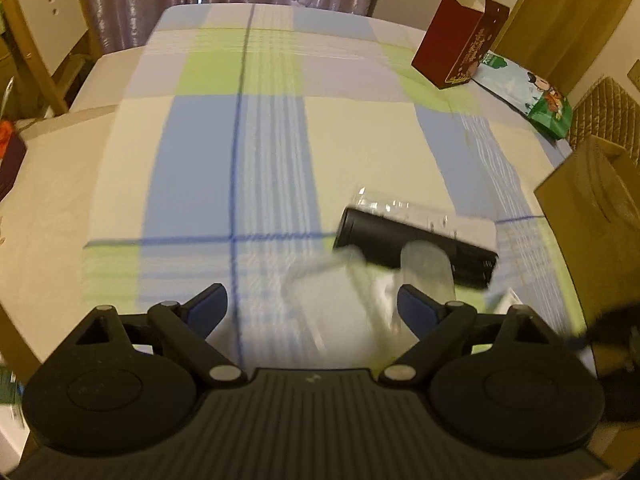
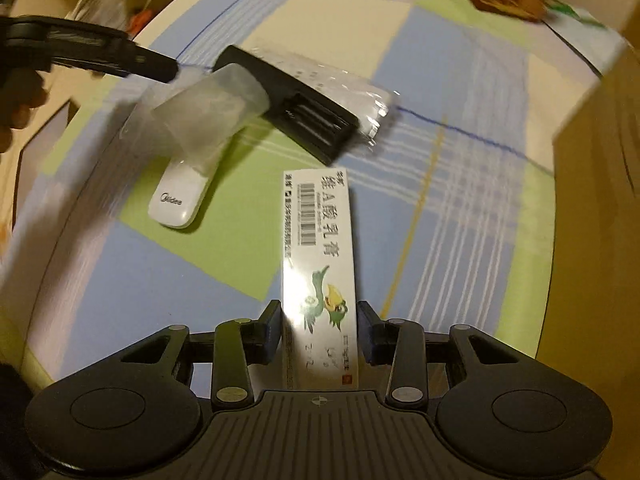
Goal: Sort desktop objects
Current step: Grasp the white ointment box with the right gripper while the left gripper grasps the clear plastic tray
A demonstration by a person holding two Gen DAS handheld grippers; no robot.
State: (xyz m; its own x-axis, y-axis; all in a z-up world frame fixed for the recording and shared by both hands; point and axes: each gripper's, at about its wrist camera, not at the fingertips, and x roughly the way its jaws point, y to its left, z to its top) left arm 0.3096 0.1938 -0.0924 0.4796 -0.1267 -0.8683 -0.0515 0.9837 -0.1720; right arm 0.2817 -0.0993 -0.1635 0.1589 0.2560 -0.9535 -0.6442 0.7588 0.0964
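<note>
Tongs of 2 hand-held tools work over a tabletop (image 1: 132, 140) covered in a blue, green and cream checked cloth. In the right wrist view, the right tongs (image 2: 318, 330) sit at bottom centre, narrowed around a long white ointment box (image 2: 320, 264) printed with a barcode and a green bird; the blue pads stand close against its 2 sides, though whether they press it is hard to tell. At centre left of that frame a white remote control (image 2: 178, 200) lies partly inside a clear plastic sleeve (image 2: 208, 108), which overlaps a black device (image 2: 296, 104) in shiny wrap. In the left wrist view, the left tongs (image 1: 312, 308) at bottom centre are released, jaws wide apart, holding nothing, with the blurred sleeve just beyond the right pad and the black device above it. A dark red carton (image 1: 456, 48) stands at upper right, touching a flat green-and-white packet (image 1: 528, 92). A brown cardboard box (image 1: 592, 200) fills the right edge.
</note>
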